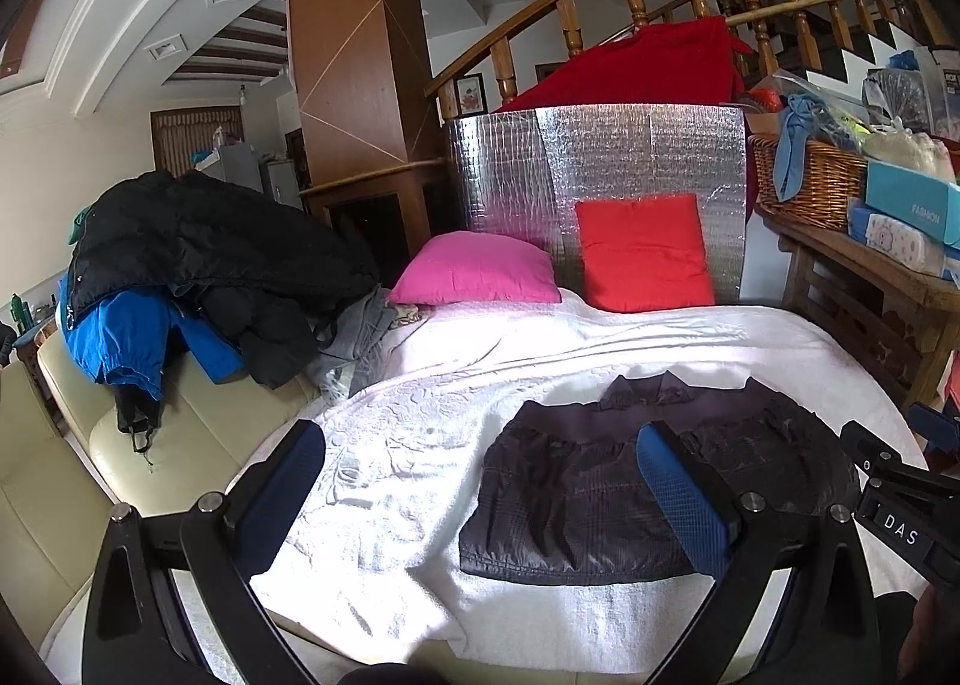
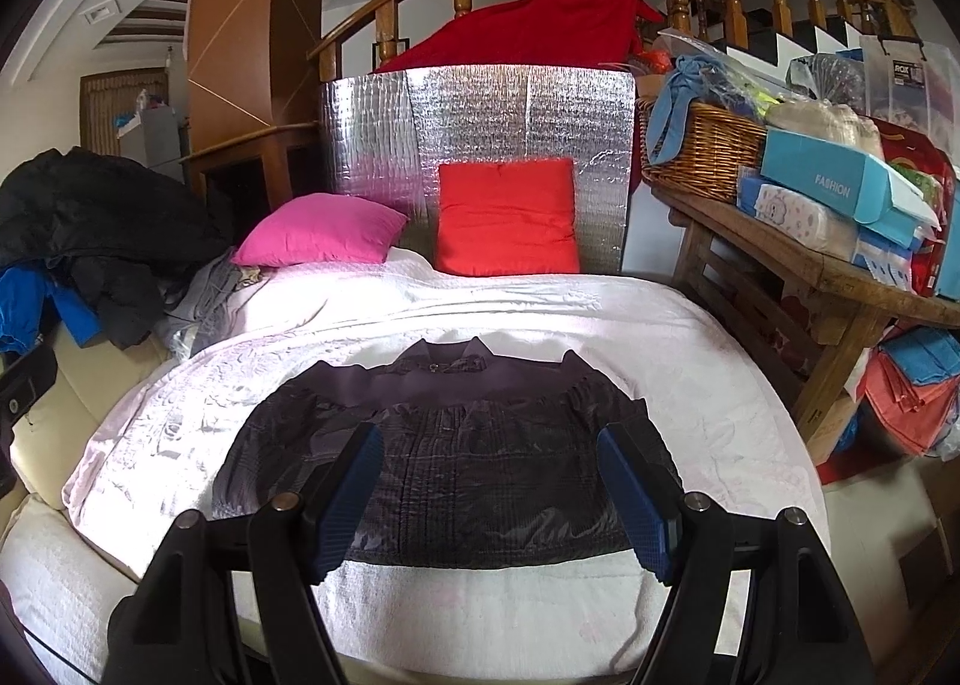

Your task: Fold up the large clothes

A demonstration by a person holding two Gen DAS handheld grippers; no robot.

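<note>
A dark checked jacket (image 2: 456, 457) lies flat on the white bedspread (image 2: 690, 361), collar at the far side, folded into a compact rectangle. It also shows in the left wrist view (image 1: 576, 499), right of centre. My left gripper (image 1: 480, 463) is open and empty, held above the bedspread to the left of the jacket. My right gripper (image 2: 489, 475) is open and empty, held above the jacket's near half. The right gripper's body shows at the right edge of the left wrist view (image 1: 900, 499).
A pile of black and blue coats (image 1: 180, 277) lies on a cream sofa (image 1: 54, 481) at the left. A pink pillow (image 2: 318, 232) and a red cushion (image 2: 507, 217) lean at the bed's head. A wooden bench (image 2: 798, 259) with a wicker basket (image 2: 702, 150) and boxes stands at the right.
</note>
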